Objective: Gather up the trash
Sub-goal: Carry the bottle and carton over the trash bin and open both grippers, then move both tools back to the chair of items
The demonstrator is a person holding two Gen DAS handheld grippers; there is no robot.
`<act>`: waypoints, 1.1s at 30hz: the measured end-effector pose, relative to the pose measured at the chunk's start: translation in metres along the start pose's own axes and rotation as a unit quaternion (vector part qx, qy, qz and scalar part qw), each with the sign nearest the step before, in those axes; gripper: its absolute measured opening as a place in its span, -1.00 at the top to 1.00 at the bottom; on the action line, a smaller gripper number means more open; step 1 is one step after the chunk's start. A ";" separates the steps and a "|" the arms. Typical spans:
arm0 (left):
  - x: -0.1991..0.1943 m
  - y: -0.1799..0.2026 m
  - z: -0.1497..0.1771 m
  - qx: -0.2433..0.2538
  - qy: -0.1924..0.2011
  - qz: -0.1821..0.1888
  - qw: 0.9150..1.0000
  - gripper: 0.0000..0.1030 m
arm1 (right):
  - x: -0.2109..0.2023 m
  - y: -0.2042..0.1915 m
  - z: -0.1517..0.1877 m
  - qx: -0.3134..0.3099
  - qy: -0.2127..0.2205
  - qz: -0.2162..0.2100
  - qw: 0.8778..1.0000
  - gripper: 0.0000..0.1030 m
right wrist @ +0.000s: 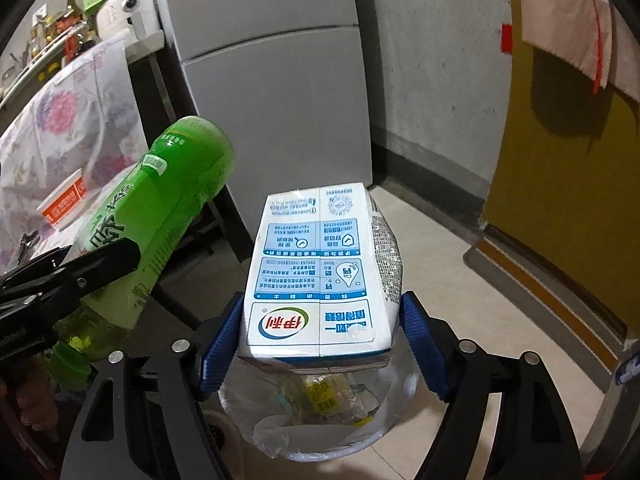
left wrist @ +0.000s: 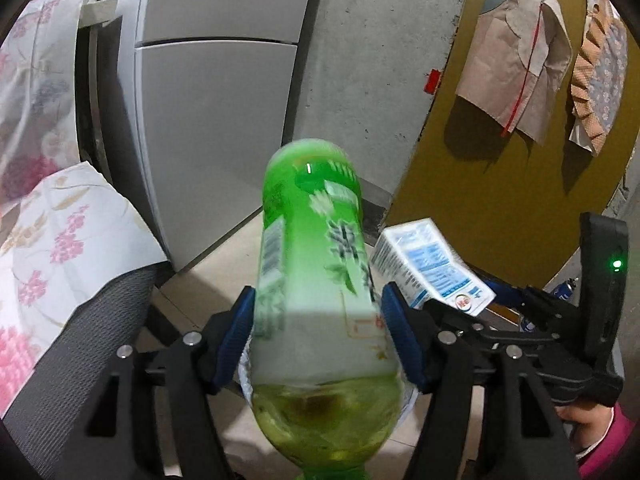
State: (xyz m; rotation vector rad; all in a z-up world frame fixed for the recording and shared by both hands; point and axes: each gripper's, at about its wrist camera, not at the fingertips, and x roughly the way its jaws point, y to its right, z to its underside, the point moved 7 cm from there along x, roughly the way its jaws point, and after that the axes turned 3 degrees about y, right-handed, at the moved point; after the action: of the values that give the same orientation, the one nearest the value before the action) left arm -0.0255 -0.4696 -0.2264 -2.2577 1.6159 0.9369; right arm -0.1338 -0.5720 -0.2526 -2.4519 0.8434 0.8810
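Dropping now: bottle (left wrist: 312,280) sits loose between wide left gripper (left wrist: 318,338) pads, carton (right wrist: 320,280) loose in wide right gripper (right wrist: 320,338); keep both over bin (right wrist: 320,432).

The lined trash bin (right wrist: 320,420) is sitting open-mouthed directly beneath both tongs, its mouth unblocked. The grey refrigerator (right wrist: 280,100) is standing behind it, the cloth-draped worktop (right wrist: 80,128) crowding the left. Bare floor (right wrist: 432,248) is lying free rightward toward the yellow door (right wrist: 560,200).

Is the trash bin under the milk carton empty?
No, the trash bin below the milk carton already holds wrappers inside its clear liner.
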 end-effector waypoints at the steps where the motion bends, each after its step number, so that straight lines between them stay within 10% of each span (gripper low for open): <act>1: 0.000 0.000 -0.001 0.000 0.000 -0.001 1.000 -0.54 | 0.003 0.005 0.002 0.005 -0.003 0.008 1.000 -0.67; 12: -0.043 -0.050 -0.009 -0.034 0.021 -0.056 0.998 -0.54 | -0.040 0.002 -0.031 0.014 0.054 0.010 0.998 -0.67; 20: -0.113 -0.120 0.006 -0.077 0.034 -0.135 0.987 -0.56 | -0.079 -0.096 -0.076 -0.050 0.114 -0.064 0.990 -0.67; 33: -0.264 -0.268 0.056 -0.185 0.044 -0.325 0.926 -0.58 | -0.055 -0.358 -0.078 -0.196 0.065 -0.246 0.947 -0.66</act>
State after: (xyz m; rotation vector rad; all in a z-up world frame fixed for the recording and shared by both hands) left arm 0.1445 -0.1361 -0.1611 -2.8322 0.6287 1.0076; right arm 0.1005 -0.3274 -0.1016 -2.8927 0.0645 0.7555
